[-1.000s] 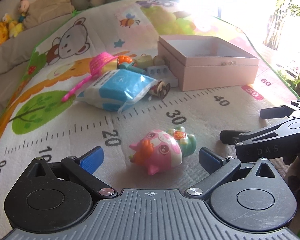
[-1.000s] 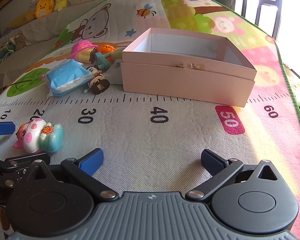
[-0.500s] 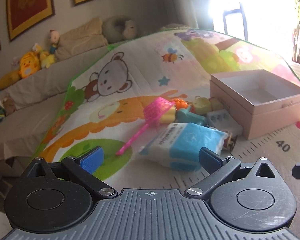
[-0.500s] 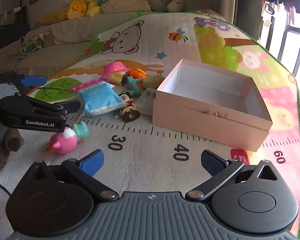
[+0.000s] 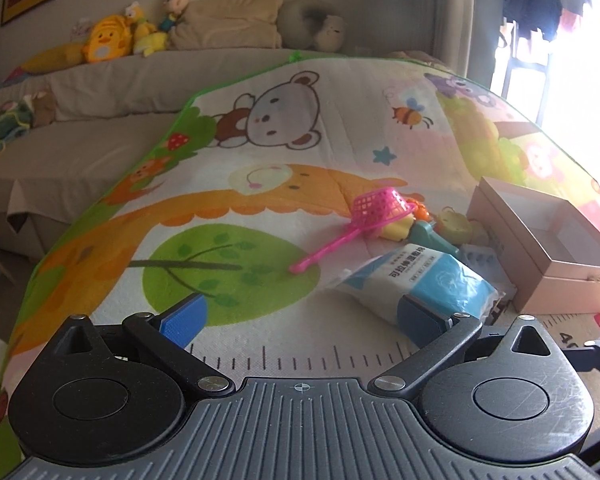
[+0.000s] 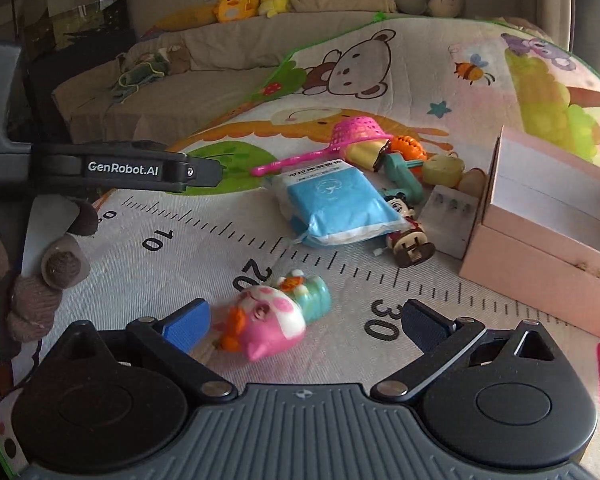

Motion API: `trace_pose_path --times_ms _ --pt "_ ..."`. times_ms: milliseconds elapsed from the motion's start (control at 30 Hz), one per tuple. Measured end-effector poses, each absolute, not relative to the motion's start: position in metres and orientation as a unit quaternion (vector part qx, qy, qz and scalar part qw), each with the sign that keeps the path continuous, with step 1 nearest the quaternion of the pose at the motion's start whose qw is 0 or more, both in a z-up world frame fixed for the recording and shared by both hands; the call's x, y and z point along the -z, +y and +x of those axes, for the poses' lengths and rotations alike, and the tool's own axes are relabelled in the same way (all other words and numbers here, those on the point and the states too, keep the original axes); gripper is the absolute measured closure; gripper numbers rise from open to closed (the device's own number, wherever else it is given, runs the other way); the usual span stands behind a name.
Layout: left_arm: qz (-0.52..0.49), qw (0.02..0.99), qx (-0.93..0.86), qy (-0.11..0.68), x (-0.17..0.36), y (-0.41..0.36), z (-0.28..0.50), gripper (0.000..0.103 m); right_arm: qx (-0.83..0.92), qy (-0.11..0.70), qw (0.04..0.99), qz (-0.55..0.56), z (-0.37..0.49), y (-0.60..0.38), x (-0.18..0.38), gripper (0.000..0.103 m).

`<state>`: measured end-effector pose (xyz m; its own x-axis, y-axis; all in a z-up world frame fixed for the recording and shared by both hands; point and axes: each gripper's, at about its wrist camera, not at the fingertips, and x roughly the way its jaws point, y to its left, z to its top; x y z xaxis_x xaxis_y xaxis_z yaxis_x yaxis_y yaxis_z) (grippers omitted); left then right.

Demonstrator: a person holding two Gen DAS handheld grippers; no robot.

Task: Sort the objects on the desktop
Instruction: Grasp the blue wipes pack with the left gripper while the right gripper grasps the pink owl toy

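A pink pig toy with a teal back lies on the play mat near the 20 mark, between the fingers of my right gripper. Its jaws are closing, and the pads stand apart from the toy. My left gripper is open over the mat with nothing between its fingers. Its right finger is just in front of a blue and white tissue pack. An open pink box stands at the right. In the right wrist view one black finger of the left gripper reaches in from the left.
A pink toy strainer, a wind-up figure, an orange toy and other small toys lie clustered beside the box. A gloved hand shows at the left. A sofa with plush toys runs behind the mat.
Both views have swung left. The right gripper has come over the pig toy, which now lies between its fingers. The left gripper has moved off the toy toward the mat's left side.
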<state>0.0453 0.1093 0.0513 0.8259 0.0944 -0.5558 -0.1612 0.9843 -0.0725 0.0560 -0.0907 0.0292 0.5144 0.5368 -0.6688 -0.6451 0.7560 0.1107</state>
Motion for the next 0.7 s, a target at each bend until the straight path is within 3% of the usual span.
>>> trace_pose_path --times_ms 33,100,167,367,433,500,700 --pt "-0.054 0.954 -0.057 0.289 -0.051 0.105 0.047 0.0 -0.344 0.364 0.863 -0.07 0.059 -0.089 -0.026 0.013" --pt "-0.046 0.955 -0.04 0.292 -0.051 0.096 0.05 0.0 -0.344 0.383 0.855 -0.066 0.061 -0.09 -0.02 0.036" --pt "-0.038 0.954 -0.023 0.297 -0.051 0.086 0.055 0.0 -0.325 0.375 0.864 -0.084 0.058 -0.096 -0.019 0.048" --pt "-0.077 0.94 0.019 0.333 -0.051 0.055 0.088 0.0 -0.214 0.339 0.91 -0.106 0.057 -0.155 -0.022 0.048" --pt "-0.107 0.932 0.02 0.345 -0.053 0.05 0.105 0.0 -0.2 0.331 0.918 -0.088 0.055 -0.175 -0.023 0.043" --pt "-0.131 0.927 0.004 0.352 -0.052 0.046 0.126 0.0 -0.184 0.318 0.927 -0.072 0.051 -0.19 -0.024 0.03" --pt "-0.06 0.92 -0.046 0.385 -0.033 0.046 0.154 0.0 -0.16 0.295 0.94 -0.066 0.042 -0.205 -0.02 0.02"
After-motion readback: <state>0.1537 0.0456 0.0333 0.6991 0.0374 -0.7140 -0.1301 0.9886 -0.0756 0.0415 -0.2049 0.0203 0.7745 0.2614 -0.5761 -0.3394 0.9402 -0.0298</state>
